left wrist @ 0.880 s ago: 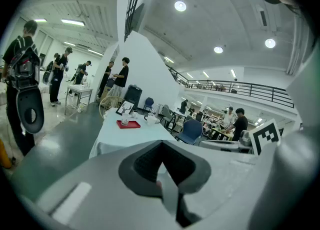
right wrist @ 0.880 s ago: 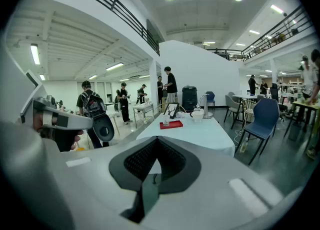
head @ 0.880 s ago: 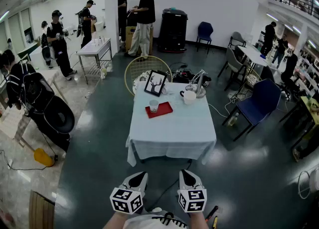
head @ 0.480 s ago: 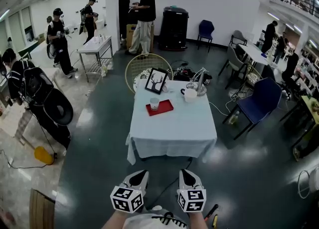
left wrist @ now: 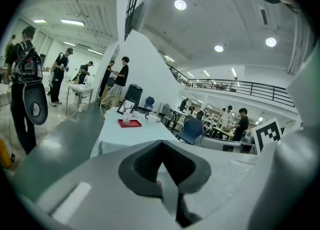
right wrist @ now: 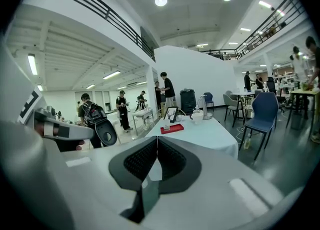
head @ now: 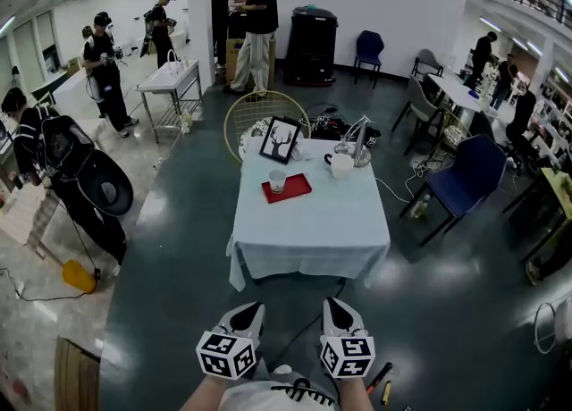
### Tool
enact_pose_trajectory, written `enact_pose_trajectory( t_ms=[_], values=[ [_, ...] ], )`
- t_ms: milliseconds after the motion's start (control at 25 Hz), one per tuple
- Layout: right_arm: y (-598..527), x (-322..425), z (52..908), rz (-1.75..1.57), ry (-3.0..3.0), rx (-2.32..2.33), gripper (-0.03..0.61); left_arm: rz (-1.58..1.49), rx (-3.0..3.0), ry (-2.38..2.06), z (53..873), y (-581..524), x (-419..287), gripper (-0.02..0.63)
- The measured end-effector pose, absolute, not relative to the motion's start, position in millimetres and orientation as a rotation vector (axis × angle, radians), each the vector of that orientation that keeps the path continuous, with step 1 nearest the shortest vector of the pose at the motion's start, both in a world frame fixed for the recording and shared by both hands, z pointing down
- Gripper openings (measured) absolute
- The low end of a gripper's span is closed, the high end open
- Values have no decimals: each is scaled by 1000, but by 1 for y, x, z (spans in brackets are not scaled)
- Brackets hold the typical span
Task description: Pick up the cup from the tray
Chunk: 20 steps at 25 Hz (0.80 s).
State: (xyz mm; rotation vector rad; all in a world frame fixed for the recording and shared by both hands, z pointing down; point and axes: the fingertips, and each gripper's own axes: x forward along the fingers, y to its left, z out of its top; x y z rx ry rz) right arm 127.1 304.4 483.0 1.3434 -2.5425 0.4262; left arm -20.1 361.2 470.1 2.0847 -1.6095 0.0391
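**Q:** Location of the cup [head: 276,182]?

**A:** Upright on the red tray [head: 298,192], towards the 11 o'clock corner of the desk [head: 313,235] — at 12 o'clock from the operator and well apart from both tongs.

**Q:** Handling properties?

**A:** Judged light, thin-walled and smooth, so it may slip or dent. Grip across the wall at mid-height with moderate pressure.

**Q:** Tongs status and pose?

**A:** The left tongs [head: 249,314] and right tongs [head: 336,313] are both fully closed with nothing held. They sit side by side near the body, aimed forward and slightly downward at the desk.
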Motion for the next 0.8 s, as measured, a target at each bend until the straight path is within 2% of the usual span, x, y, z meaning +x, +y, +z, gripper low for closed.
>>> enact_pose_trajectory(
  t_ms=[160,320,800],
  values=[
    [299,120,489,477,-2582,1308,55,25,2081,-1609,470,356,-24,0],
    [295,119,497,524,-2586,1276,112,43,2065,-1616,474,352,-26,0],
    [241,101,514,502,-2552,1205,172,68,2031,-1590,491,292,-38,0]
  ],
)
